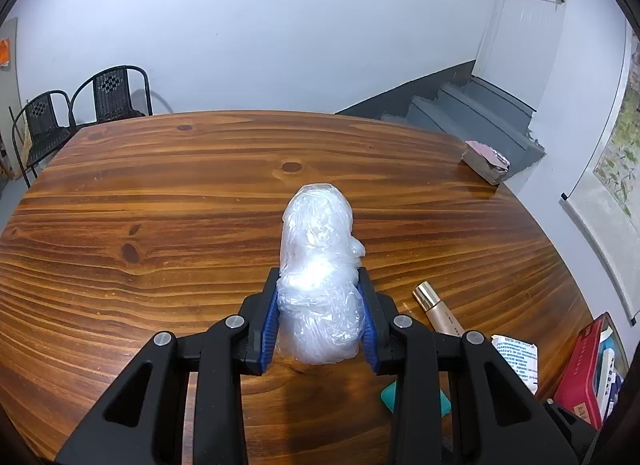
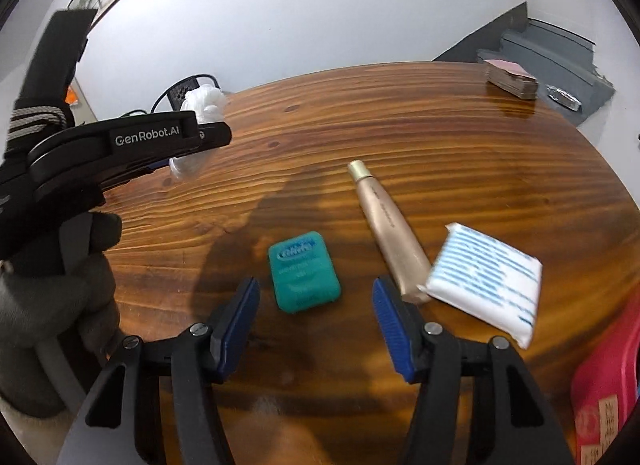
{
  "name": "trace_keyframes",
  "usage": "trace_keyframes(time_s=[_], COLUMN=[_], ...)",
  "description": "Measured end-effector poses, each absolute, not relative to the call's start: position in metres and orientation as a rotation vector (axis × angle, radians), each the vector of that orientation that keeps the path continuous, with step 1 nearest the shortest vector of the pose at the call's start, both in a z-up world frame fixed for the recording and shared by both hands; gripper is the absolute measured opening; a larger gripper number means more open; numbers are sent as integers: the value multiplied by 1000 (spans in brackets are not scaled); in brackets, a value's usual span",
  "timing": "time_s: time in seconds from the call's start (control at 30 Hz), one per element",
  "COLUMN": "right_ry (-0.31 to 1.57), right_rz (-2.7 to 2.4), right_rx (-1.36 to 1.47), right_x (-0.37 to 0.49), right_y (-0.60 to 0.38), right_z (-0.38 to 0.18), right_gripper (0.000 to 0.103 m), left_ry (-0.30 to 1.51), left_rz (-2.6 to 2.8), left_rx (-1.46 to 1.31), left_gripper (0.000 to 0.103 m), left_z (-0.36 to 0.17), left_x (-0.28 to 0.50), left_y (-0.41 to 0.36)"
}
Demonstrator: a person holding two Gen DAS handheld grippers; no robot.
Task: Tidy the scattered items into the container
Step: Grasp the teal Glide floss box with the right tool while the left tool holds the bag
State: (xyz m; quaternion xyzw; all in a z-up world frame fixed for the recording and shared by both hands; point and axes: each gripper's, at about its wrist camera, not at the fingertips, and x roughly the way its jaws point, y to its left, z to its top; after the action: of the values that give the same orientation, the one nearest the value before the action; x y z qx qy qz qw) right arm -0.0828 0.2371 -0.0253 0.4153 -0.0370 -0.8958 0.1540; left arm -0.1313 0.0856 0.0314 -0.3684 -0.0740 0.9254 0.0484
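My left gripper (image 1: 320, 285) is shut on a wad of clear plastic bags (image 1: 318, 265) and holds it above the wooden table (image 1: 160, 205); it also shows in the right wrist view (image 2: 204, 103). My right gripper (image 2: 316, 293) is open and empty, just short of a teal dental floss box (image 2: 304, 277), which lies flat between the lines of its fingers. A gold cosmetic tube (image 2: 390, 233) and a white tissue pack (image 2: 486, 283) lie to the right of the floss. The red container (image 1: 586, 369) stands at the table's right edge, partly cut off.
A stack of cards (image 2: 512, 81) sits at the table's far right corner. Two black chairs (image 1: 80, 113) stand beyond the far left edge. Grey stairs (image 1: 472, 113) rise behind the table. The left gripper's body (image 2: 120, 149) and a gloved hand (image 2: 60, 285) fill the left side.
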Motion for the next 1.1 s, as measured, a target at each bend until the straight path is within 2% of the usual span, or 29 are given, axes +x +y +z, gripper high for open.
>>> trace_keyframes(time_s=[0.3,0.5,0.63,0.7,1.1], right_ry=[60,84,129,145,32], right_rz=[-2545,-2532,-2543,-2546,-2599], right_rx=[1221,1277,1280,1275,1247], right_x=[-96,-107,-106,-103,-90], right_y=[210,208,205,203,225], right_z=[-31,-38,-37,-36,-25], right_gripper=[63,54,44,43,43], left_ry=[-221,-210,-195,-195,-165], left_rz=[2828,2822,2817,2817,2798], left_rx=[-1122,-1139,-1140,-1139,-1124], left_gripper=[37,37,37,37,37], left_z=[32,29,29,29,31], left_x=[-130,-132,-131,-131,-129], left_y=[86,90,93,94,105])
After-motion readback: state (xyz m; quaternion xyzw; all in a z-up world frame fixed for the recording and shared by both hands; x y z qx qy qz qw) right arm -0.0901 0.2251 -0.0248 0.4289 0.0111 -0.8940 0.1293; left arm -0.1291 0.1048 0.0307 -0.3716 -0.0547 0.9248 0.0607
